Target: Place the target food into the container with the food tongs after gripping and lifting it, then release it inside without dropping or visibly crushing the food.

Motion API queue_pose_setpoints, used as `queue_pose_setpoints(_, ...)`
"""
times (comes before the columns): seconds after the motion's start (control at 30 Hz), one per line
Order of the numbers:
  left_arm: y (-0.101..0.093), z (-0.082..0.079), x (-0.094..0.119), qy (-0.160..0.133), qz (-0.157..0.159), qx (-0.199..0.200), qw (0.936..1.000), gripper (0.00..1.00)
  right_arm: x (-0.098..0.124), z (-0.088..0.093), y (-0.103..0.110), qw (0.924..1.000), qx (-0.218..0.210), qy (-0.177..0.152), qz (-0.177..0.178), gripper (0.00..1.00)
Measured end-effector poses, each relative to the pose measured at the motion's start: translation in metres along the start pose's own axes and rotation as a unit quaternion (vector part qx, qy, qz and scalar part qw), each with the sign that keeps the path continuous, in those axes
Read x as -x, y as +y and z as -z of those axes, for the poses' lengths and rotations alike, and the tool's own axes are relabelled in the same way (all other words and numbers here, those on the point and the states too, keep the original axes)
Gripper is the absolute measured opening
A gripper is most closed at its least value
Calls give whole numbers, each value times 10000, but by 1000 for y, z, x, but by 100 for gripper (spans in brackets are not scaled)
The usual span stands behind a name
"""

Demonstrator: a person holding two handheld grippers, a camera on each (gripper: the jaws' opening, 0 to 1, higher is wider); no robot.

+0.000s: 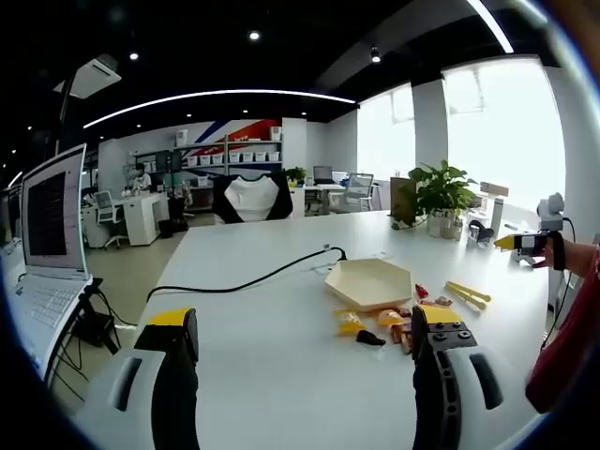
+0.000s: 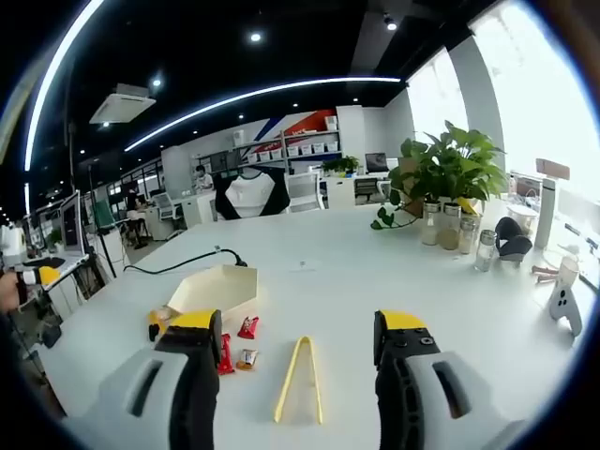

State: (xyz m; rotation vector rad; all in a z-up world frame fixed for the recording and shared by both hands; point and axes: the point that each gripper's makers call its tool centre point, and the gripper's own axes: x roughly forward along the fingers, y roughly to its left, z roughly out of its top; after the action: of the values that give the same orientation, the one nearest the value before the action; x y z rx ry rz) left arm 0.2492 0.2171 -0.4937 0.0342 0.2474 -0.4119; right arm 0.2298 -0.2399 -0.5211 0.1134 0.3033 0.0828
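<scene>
A pale hexagonal container [image 1: 368, 283] [image 2: 216, 286] sits on the white table. Small wrapped snacks [image 1: 380, 326] lie in a loose heap beside it, among them a red packet [image 2: 248, 326]. Yellow food tongs [image 2: 300, 380] [image 1: 467, 294] lie flat on the table, untouched. My right gripper [image 2: 298, 323] hovers open just above and behind the tongs, with nothing between its jaws. My left gripper [image 1: 305, 323] is open too, held back from the snacks and container. The right gripper [image 1: 532, 242] also appears far right in the left gripper view, in a person's hand.
A black cable [image 1: 244, 281] runs across the table to the container's far side. An open laptop [image 1: 47, 244] stands at the left. Potted plants [image 2: 450, 169], jars [image 2: 450, 230] and a white gadget [image 2: 562, 300] line the window side. A red sleeve [image 1: 572, 347] is nearby.
</scene>
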Motion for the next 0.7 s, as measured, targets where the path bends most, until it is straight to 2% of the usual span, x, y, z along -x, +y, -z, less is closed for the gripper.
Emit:
queue_pose_setpoints(0.33, -2, 10, 1, 128, 34, 62, 9999, 100, -2, 10, 0, 9996, 56, 259, -86, 64)
queue_pose_setpoints(0.4, -3, 12, 1, 167, 54, 72, 9998, 100, -4, 17, 0, 9990, 101, 434, -102, 64)
queue_pose_setpoints(0.47, -4, 13, 2, 165, 69, 74, 9998, 100, -5, 30, 3, 9966, 124, 783, -230, 64)
queue_pose_setpoints(0.57, -7, 13, 1, 133, 168, 178, 9996, 100, -8, 36, 11, 9947, 164, 912, -446, 65)
queue_pose_setpoints(0.7, -6, 10, 0, 78, 164, 201, 9996, 100, -12, 42, 14, 9926, 196, 1088, -493, 64)
